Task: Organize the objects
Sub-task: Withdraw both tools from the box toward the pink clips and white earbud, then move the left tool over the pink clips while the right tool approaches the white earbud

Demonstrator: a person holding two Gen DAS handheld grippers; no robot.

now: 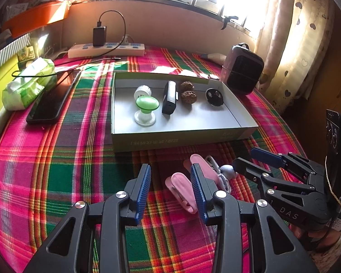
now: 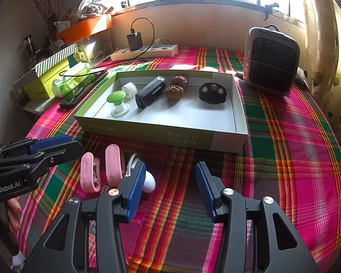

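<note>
Through my left wrist camera, the shallow grey cardboard tray with green sides (image 1: 247, 126) already holds a green-capped white stopper (image 1: 146, 110), a small white ribbed cap (image 1: 142, 91), a black rectangular device (image 1: 169, 97), two brown wrinkled walnuts (image 1: 187, 92) and a black oval disc (image 1: 214, 97). I judge the sorting well along. Left out on the plaid cloth near the tray's front wall are two pink plastic clips (image 1: 181, 192) and a white rounded piece with a cord (image 1: 227, 171). My left gripper (image 1: 171, 192) stands spread wide, empty, its right finger just beside the clips.

Through my right wrist camera, the same pink plastic clips (image 2: 101, 168) and white rounded piece (image 2: 149, 182) lie outside the tray (image 2: 166, 134). My right gripper (image 2: 170, 190) is parted wide and holds nothing; its left finger sits in front of the white piece, contact unclear.
</note>
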